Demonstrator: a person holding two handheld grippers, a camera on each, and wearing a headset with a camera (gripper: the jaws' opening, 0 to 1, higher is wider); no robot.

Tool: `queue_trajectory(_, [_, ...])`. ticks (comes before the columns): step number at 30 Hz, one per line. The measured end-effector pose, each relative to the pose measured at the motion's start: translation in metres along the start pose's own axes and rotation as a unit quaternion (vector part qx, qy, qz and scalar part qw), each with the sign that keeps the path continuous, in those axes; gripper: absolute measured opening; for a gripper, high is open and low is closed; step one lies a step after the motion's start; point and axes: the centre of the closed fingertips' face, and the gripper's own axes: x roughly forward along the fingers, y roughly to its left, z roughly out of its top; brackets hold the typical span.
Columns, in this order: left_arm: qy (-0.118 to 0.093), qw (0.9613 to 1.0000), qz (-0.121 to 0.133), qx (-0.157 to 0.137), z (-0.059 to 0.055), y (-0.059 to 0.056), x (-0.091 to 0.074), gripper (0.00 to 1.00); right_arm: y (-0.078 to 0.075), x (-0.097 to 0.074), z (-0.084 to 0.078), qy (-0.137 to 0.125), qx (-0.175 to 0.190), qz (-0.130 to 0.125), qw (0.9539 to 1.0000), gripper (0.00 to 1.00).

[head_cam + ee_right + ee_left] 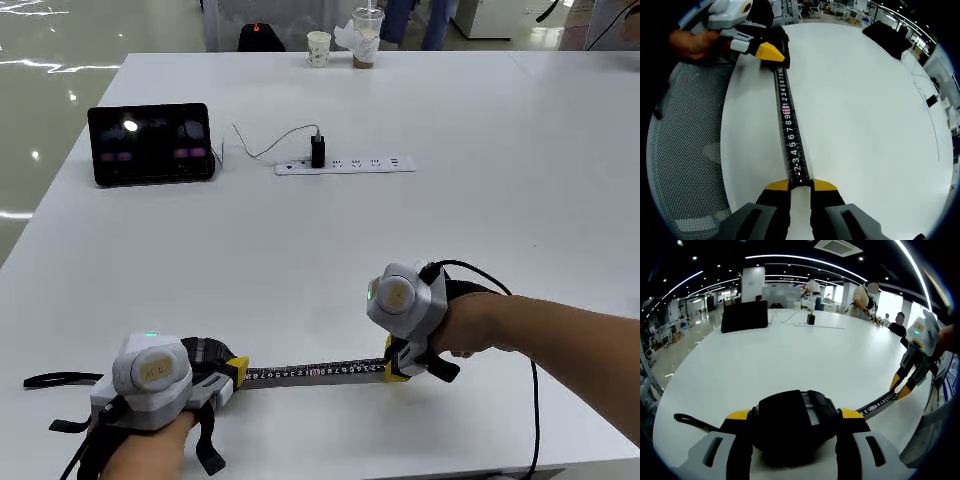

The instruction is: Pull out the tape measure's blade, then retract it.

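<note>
- Left gripper [228, 376], low at the table's near edge, is clamped round the black tape measure [792, 420], which rests on the tabletop.
- White table [400, 230] stretches away under everything.
- Right gripper [395, 370] pinches the end of the blade [315, 373], which lies drawn out flat on the table between the two grippers.
- Black tablet [152, 143] stands far left, well apart.
- White power strip [350, 164] lies beyond, a charger plugged in.

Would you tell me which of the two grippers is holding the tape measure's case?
The left gripper, its jaws closed around the black case; the right gripper instead pinches the tip of the extended blade.
</note>
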Motion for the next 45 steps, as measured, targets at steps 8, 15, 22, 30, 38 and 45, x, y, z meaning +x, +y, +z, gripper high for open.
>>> queue_trajectory(8, [-0.002, 1.0000, 0.002, -0.007, 0.000, -0.001, 0.001, 0.64, 0.001, 0.001, 0.003, 0.005, -0.004, -0.002, 1.0000, 0.11])
queue_trajectory(15, [-0.003, 1.0000, 0.001, -0.007, 0.000, -0.001, 0.000, 0.64, 0.002, 0.001, 0.003, 0.002, 0.000, -0.001, 1.0000, 0.11])
queue_trajectory(22, [-0.004, 1.0000, 0.000, -0.005, 0.001, -0.001, 0.000, 0.63, 0.002, 0.001, 0.003, 0.008, -0.007, -0.002, 0.9999, 0.11])
queue_trajectory(30, [-0.002, 1.0000, -0.001, -0.008, 0.000, -0.001, 0.001, 0.62, 0.002, 0.001, 0.007, 0.005, -0.006, 0.001, 1.0000, 0.11])
queue_trajectory(38, [-0.002, 1.0000, -0.002, -0.008, -0.001, -0.001, 0.000, 0.62, 0.003, 0.003, 0.012, 0.003, -0.007, 0.002, 1.0000, 0.11])
queue_trajectory(45, [-0.003, 1.0000, -0.003, -0.008, -0.001, 0.000, 0.000, 0.62, 0.004, 0.004, 0.016, 0.000, -0.013, -0.001, 0.9999, 0.11])
